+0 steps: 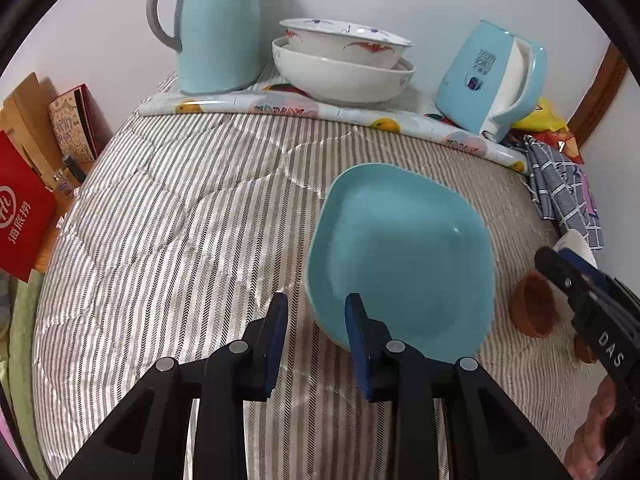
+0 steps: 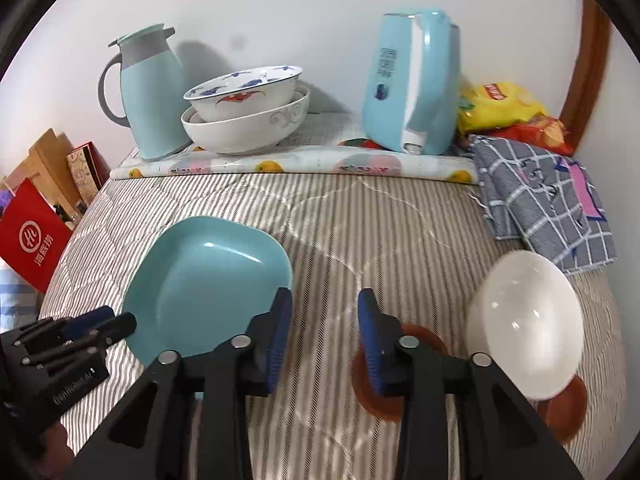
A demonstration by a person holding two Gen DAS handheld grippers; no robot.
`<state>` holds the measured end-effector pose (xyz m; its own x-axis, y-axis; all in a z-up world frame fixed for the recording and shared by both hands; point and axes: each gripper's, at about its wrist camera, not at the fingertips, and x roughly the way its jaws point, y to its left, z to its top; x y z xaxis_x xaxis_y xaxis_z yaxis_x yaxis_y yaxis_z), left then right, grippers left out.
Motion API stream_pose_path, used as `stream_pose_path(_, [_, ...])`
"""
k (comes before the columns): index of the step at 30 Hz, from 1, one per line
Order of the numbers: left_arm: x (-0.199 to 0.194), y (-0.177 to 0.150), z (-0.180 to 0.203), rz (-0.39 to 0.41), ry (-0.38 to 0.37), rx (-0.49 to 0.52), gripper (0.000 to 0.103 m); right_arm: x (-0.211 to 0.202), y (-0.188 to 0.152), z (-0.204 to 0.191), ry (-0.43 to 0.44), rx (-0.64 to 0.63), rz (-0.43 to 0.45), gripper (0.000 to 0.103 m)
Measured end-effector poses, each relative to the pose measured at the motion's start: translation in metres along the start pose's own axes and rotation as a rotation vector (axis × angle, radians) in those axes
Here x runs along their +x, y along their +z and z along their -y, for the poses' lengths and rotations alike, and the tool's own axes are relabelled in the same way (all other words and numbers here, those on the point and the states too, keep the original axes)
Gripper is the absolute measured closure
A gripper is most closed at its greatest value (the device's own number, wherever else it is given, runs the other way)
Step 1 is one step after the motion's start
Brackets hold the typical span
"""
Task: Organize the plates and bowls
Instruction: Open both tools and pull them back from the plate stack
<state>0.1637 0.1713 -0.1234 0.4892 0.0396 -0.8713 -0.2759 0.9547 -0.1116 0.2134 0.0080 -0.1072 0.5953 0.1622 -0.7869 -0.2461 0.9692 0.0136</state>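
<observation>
A light-blue square plate [image 1: 400, 256] lies on the striped cloth; it also shows in the right wrist view [image 2: 208, 284]. My left gripper [image 1: 316, 340] is open, its jaws standing either side of the plate's near-left rim. My right gripper [image 2: 324, 336] is open and empty over the cloth, right of the plate. A white bowl [image 2: 524, 316] lies upturned at the right, with brown dishes [image 2: 384, 396] beside it. Two stacked bowls [image 1: 344, 60] stand at the back, also in the right wrist view [image 2: 248, 112].
A blue thermos jug [image 1: 216, 28] and a blue kettle [image 1: 492, 80] stand at the back on a fruit-print mat [image 2: 296, 166]. A checked cloth [image 2: 544, 200] and snack bags [image 2: 504, 108] lie at the right. A red box [image 1: 24, 208] stands at the left.
</observation>
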Motion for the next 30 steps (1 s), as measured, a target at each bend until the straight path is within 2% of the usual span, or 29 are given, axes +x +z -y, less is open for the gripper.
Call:
stream_pose_path(6, [-0.018, -0.002, 0.018, 0.028, -0.014, 0.024, 0.075, -0.035, -0.014, 0.028, -0.025, 0.035, 0.049, 0.048])
stream_pose_path(8, [-0.025, -0.004, 0.028, 0.041, -0.022, 0.036, 0.070, -0.046, -0.019, 0.040, -0.038, 0.053, 0.065, 0.043])
stream_pose_path(15, [-0.044, -0.015, 0.069, 0.071, -0.062, 0.090, 0.065, -0.088, -0.044, 0.089, -0.134, 0.100, 0.114, 0.041])
stream_pose_path(17, [-0.046, -0.020, 0.083, 0.074, -0.068, 0.111, 0.061, -0.096, -0.053, 0.103, -0.145, 0.121, 0.120, 0.041])
stream_pose_path(21, [-0.047, -0.031, 0.107, 0.073, -0.100, 0.139, 0.061, -0.107, -0.070, 0.137, -0.185, 0.195, 0.115, 0.041])
stream_pose_path(30, [-0.039, -0.044, 0.142, 0.061, -0.107, 0.155, 0.061, -0.107, -0.104, 0.194, -0.226, 0.267, 0.026, 0.041])
